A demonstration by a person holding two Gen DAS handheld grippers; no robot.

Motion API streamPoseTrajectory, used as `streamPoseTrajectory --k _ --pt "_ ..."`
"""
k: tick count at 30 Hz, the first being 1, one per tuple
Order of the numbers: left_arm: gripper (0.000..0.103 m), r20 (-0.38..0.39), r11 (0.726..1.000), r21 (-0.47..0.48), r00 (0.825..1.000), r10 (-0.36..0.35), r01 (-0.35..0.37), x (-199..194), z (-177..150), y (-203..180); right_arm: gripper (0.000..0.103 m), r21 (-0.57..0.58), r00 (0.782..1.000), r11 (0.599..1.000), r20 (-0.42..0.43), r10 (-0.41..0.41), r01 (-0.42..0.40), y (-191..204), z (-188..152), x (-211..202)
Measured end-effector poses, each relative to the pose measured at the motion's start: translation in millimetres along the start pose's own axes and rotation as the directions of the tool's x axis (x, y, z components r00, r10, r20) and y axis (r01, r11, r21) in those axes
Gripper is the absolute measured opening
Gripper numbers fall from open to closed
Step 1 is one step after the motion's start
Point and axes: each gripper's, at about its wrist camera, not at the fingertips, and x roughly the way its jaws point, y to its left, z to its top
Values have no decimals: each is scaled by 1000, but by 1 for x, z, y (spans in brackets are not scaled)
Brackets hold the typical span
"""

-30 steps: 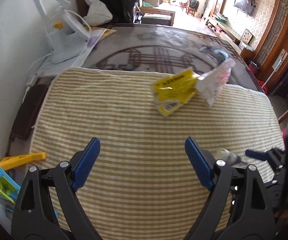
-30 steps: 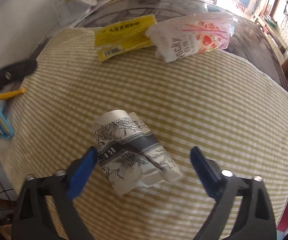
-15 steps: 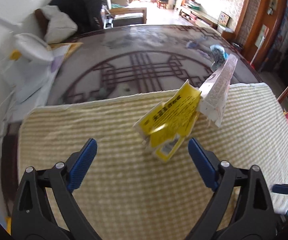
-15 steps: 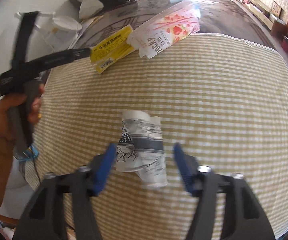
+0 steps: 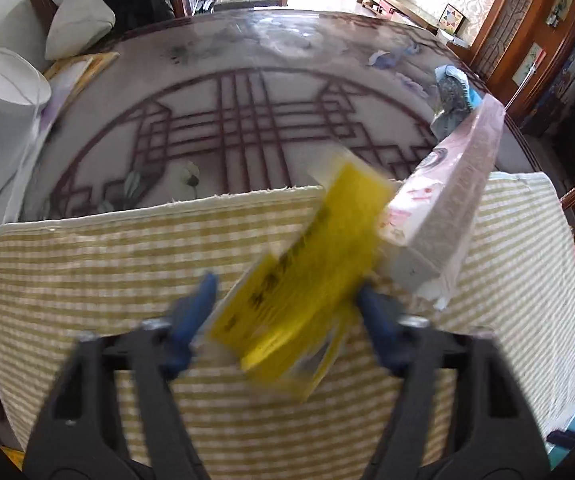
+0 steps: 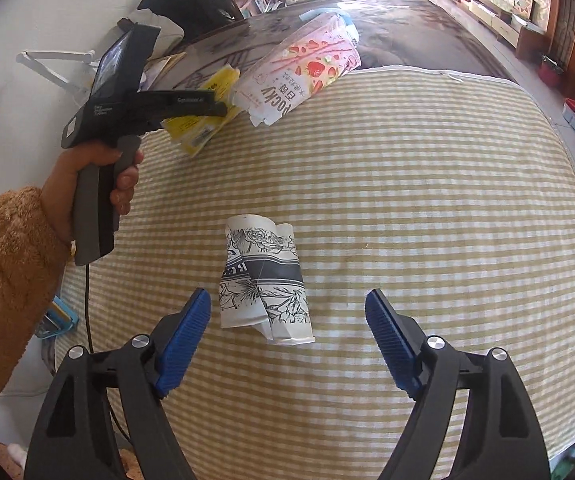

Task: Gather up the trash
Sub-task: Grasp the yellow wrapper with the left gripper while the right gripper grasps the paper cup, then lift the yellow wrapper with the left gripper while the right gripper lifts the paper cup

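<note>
In the lower middle of the left wrist view, the left gripper (image 5: pixel 283 316) now has its blue fingers on either side of the yellow wrapper (image 5: pixel 307 276), where half a second ago they stood wide with the wrapper ahead of them. The frame is blurred there, so I cannot tell whether the jaws have bitten yet. The pink Pocky box (image 5: pixel 443 208) lies just right of it at the checked cloth's (image 5: pixel 87 272) far edge. In the right wrist view the right gripper (image 6: pixel 287 336) has spread wide again after narrowing, and the crumpled printed paper cup (image 6: pixel 263 280) lies just ahead, between its fingers, untouched. Judging by this, the yellow piece goes first and the cup waits
</note>
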Motion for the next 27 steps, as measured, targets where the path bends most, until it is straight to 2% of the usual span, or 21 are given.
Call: streamPoseTrajectory --k 2,5,9,13,14,15,16,17,18,20,21,25,27 --pt "25 14 1000 -24 1000 8 -7 -12 -10 2 77 8 1000 1000 -4 5 -5 0 2 5" --pt "25 33 998 -69 999 2 0 -31 -30 5 80 22 999 999 -29 29 -29 2 8 16" --pt "26 9 992 -126 1000 -24 25 -51 -59 15 84 -1 997 999 -69 34 -34 13 15 35" --pt "26 -6 988 -151 999 -45 43 -64 -83 20 84 -25 994 999 -109 32 -35 23 20 53" --pt "31 -5 988 -151 999 -46 45 -67 -89 21 82 -29 993 999 -117 31 -35 25 19 57" --pt "51 0 987 -153 998 -57 57 -67 -93 23 80 -35 991 999 -126 34 -38 26 19 59" --pt "62 14 983 -164 997 -81 82 -69 -97 25 77 -39 991 999 -130 32 -38 27 19 63" --pt "75 33 978 -185 996 -89 93 -70 -101 29 63 -44 991 999 -132 21 -27 28 19 64" --pt "75 43 975 -202 995 -85 92 -72 -105 31 50 -46 991 999 -133 16 -22 28 20 65" --pt "76 47 966 -245 996 -69 79 -71 -104 39 34 -38 991 999 -133 13 -18 26 20 66" --pt "80 44 963 -263 998 -54 63 -69 -99 41 33 -28 991 999 -131 17 -20 22 19 65" --pt "81 15 964 -264 999 37 -32 -54 -86 44 33 -5 994 1000 -102 25 -26 16 19 59" --pt "79 -15 963 -266 999 32 -35 -42 -82 45 33 -8 996 1000 -85 23 -23 16 19 54"
